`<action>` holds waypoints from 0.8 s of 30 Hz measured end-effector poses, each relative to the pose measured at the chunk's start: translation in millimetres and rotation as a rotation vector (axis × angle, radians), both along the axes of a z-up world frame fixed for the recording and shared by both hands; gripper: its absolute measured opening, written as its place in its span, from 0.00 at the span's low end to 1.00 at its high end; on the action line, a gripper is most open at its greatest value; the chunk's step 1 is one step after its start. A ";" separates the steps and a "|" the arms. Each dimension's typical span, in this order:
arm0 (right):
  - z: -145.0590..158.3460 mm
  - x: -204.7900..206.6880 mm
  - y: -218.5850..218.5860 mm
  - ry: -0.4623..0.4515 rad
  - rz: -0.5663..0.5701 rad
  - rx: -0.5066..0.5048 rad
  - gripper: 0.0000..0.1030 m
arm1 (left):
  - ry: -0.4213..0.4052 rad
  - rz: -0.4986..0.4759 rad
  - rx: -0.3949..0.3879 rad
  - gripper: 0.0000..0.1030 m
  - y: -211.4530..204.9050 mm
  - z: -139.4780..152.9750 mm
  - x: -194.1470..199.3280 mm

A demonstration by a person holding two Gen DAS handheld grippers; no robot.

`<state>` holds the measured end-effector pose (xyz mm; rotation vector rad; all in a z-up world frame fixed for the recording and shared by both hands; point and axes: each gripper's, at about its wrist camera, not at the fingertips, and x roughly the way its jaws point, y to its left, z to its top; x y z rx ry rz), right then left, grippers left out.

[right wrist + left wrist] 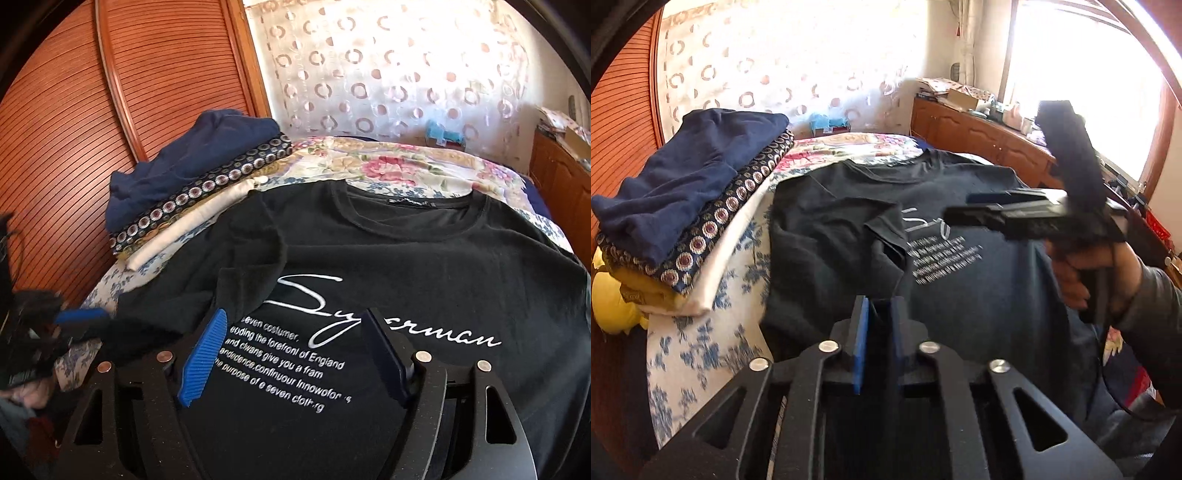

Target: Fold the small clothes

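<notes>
Cardboard box [964, 96] far off on a wooden dresser [979, 131], contents too small to make out. Louvred wooden doors [92, 110] behind the bed [406, 162], with a sheer curtain [369, 74] patterned in rings beside them. On the left of the floral bedspread, a pile [192, 184] of folded clothes: navy on top, then a dark layer with round motifs, then yellow and white below. Touches or nearly touches the shirt's left shoulder.

Black shirt [406, 258] spread front up across the middle of the bed, neck towards the far side, white script and lines of small white print on the chest. Left sleeve folded in over the front, its edge reaching the start of the script. Right side flat.

Left gripper [879, 321] at the shirt's near left edge, jaws almost together, apparently pinching dark cloth. Right gripper [295, 354] above the print, jaws spread wide, nothing between them, held by a hand [1082, 273] in a grey sleeve.
</notes>
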<state>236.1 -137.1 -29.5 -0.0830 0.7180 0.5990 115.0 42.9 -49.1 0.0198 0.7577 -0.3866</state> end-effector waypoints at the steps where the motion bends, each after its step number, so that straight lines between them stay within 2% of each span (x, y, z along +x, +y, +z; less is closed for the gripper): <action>1: 0.1 1.6 0.5 0.005 -0.003 0.003 0.75 | -0.002 -0.002 -0.002 0.25 0.3 0.8 -2.7; 3: 0.0 4.5 4.4 0.012 -0.003 0.003 0.75 | -0.023 0.012 0.010 0.43 2.2 1.9 -8.2; 4: -0.2 5.9 8.1 0.014 -0.001 -0.001 0.75 | -0.034 0.019 0.012 0.44 4.1 2.2 -10.1; 7: 0.7 10.2 19.6 0.012 0.014 -0.010 0.75 | -0.031 0.055 0.005 0.53 16.0 1.6 -10.2; 9: 2.4 14.1 27.8 0.012 0.024 -0.007 0.75 | -0.038 0.080 0.011 0.66 25.4 0.3 -8.5; 11: 3.4 19.1 38.6 0.025 0.034 0.002 0.75 | -0.036 0.098 0.017 0.66 32.7 -2.2 -7.6; 14: -0.1 28.0 55.9 0.040 0.052 -0.006 0.75 | -0.030 0.121 0.031 0.76 39.8 -8.4 -4.8; 21: -27.6 42.5 84.7 0.075 0.046 -0.145 0.69 | 0.017 0.191 0.065 0.77 47.5 -32.4 11.3; 24: -33.2 47.6 85.4 0.070 0.026 -0.191 0.62 | 0.051 0.233 0.086 0.77 51.1 -41.3 20.0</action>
